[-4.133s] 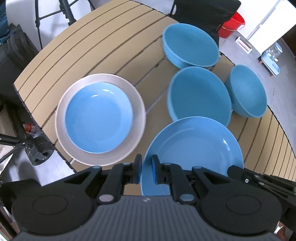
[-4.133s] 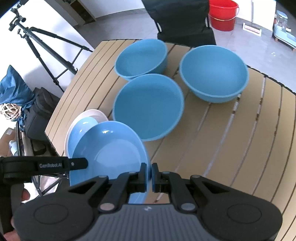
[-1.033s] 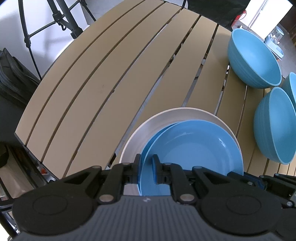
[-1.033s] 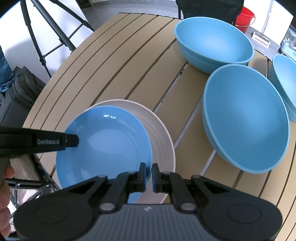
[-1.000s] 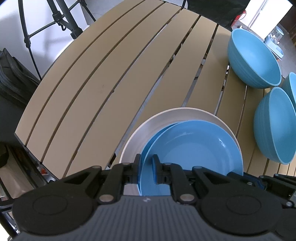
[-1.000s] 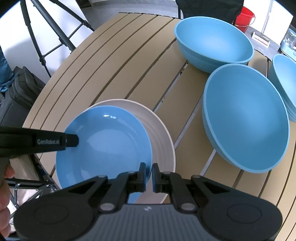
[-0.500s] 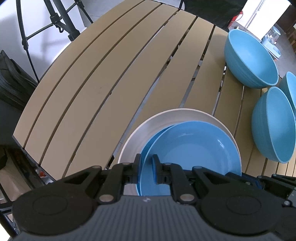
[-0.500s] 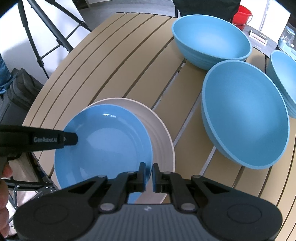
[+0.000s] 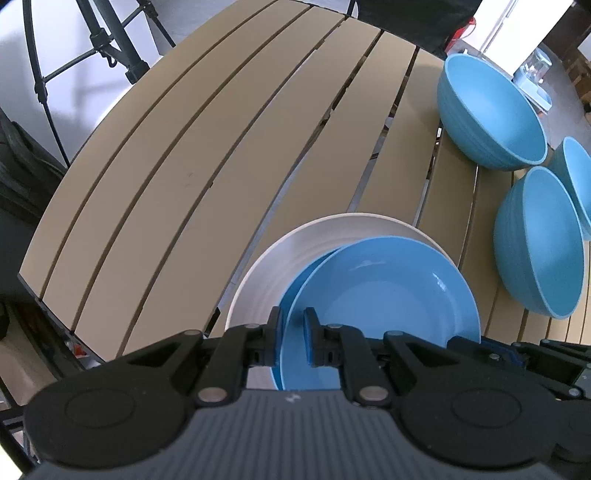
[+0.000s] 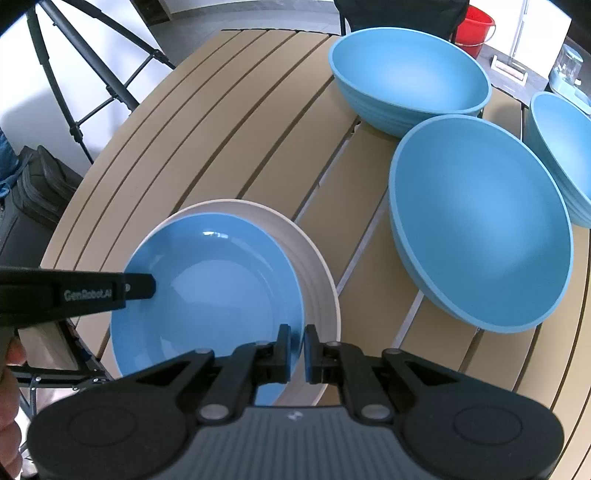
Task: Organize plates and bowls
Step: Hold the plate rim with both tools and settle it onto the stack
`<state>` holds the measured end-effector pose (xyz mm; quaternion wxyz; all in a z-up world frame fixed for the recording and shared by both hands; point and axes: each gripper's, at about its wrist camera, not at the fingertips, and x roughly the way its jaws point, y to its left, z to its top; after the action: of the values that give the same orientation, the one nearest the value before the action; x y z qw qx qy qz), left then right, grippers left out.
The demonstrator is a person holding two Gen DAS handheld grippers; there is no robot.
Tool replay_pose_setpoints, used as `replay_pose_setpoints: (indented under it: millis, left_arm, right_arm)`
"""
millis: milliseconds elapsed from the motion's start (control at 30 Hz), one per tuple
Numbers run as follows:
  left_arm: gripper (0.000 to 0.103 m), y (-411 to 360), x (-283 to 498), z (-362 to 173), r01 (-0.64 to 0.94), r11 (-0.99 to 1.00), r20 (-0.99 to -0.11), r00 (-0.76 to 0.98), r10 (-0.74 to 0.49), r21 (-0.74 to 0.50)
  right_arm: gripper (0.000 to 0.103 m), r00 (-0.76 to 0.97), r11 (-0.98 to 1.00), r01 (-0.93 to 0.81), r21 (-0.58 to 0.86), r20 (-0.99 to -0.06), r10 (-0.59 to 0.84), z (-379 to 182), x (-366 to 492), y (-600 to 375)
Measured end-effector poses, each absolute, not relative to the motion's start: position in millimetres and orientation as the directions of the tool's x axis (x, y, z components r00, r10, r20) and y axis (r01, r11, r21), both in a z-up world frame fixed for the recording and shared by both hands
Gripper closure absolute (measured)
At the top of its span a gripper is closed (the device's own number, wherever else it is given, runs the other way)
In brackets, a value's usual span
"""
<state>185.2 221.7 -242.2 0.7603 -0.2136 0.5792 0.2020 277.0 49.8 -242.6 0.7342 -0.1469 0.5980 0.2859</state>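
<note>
Slatted tan table [image 9: 207,155] is our work surface, and near its edge we hold the blue plate [image 10: 218,288] just over a second blue plate [image 9: 295,284] nested in the white plate [image 9: 332,229]. Our left gripper [image 9: 293,338] and right gripper [image 10: 296,350] each pinch opposite rims, jaws nearly closed on the thin lip. Three blue bowls [image 10: 480,229] wait beside the stack. We judge the risk is uneven release: one side dropping first could clatter or slide the plate off-centre.

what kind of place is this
Probably a home room or patio doubling as a recording spot: a slatted table with bowls, a tripod beside it, and a red bucket on the floor behind.
</note>
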Motion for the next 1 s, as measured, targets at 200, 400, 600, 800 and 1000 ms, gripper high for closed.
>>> replay_pose_setpoints:
  millis: [200,400,600,800,1000]
  left_arm:
    - [0.091,221.7,179.2,-239.5,-0.56,0.822,-0.965,0.256,0.054,-0.103]
    - [0.091,220.8,176.0,-239.6,-0.567,0.816,-0.967,0.252,0.042,-0.113]
    - [0.091,223.5,178.5,-239.4,-0.574,0.811,-0.967,0.249,0.044,-0.111]
    - [0.091,220.4,180.4,-238.9,-0.566,0.819,-0.965,0.255,0.064,-0.096]
    - [0.091,219.3,182.8,-240.1,-0.552,0.828,-0.965,0.255,0.062,-0.093]
  right_arm:
    - [0.096,0.118,0.798,-0.587,0.14,-0.96,0.256,-240.6,277.6,46.8]
    - [0.096,0.108,0.796,-0.587,0.149,-0.96,0.26,-237.8,279.3,44.6]
    - [0.096,0.105,0.791,-0.593,0.15,-0.96,0.261,-235.7,282.8,47.3]
    - [0.096,0.107,0.788,-0.6,0.139,-0.962,0.251,-236.9,280.8,49.5]
    - [0.096,0.109,0.793,-0.596,0.127,-0.966,0.236,-239.4,280.2,50.3]
